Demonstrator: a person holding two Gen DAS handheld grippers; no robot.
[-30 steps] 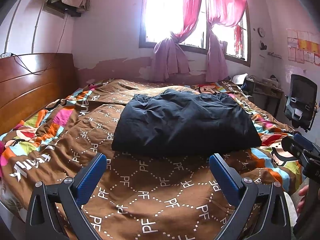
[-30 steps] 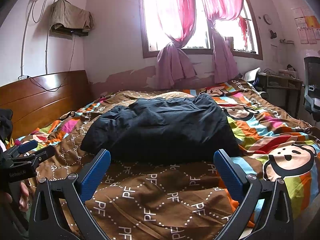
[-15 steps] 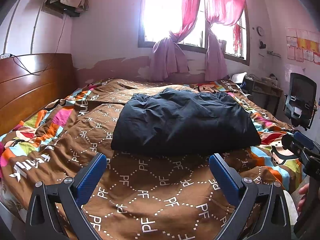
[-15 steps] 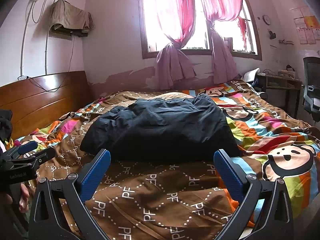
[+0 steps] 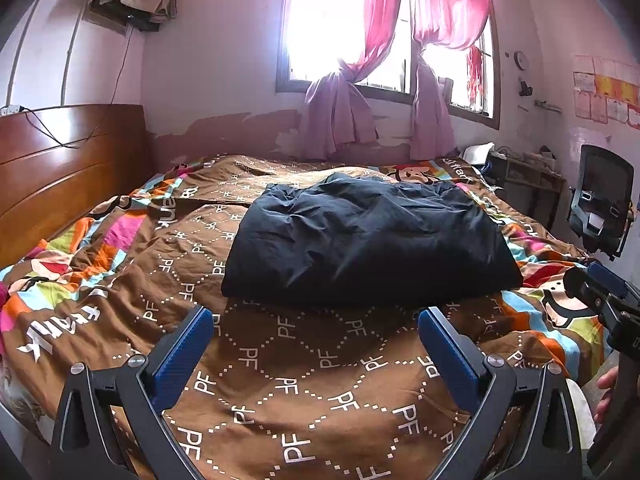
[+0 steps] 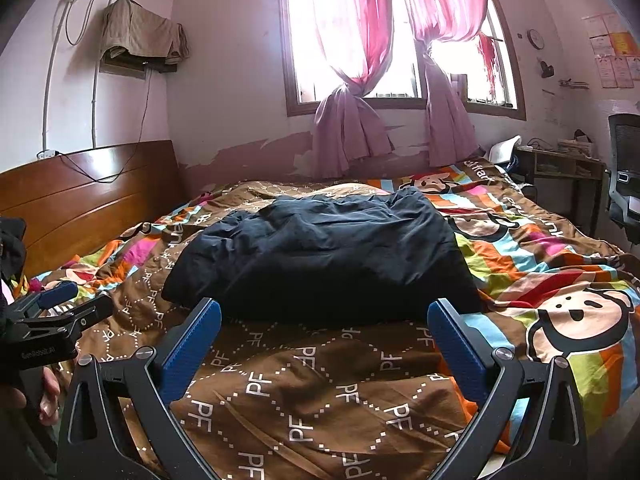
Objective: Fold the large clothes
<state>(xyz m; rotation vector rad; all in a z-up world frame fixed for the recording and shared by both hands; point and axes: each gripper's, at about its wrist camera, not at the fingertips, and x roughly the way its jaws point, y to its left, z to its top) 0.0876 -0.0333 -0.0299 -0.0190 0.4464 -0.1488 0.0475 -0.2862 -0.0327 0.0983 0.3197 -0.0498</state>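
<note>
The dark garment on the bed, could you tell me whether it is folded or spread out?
Folded. The dark garment lies as a compact, thick rectangle with a straight doubled near edge on the patterned bedspread; no sleeves or legs show, though its top is rumpled.

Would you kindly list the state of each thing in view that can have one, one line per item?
Left claw: open, empty, held above the bedspread, short of the garment.
Right claw: open, empty, also short of the garment.
Dark garment: lying on the bed in a rumpled, roughly rectangular bundle, touched by neither claw.
Bedspread: spread over the bed, wrinkled.
Curtains: drawn aside and knotted.
Office chair: unoccupied.
</note>
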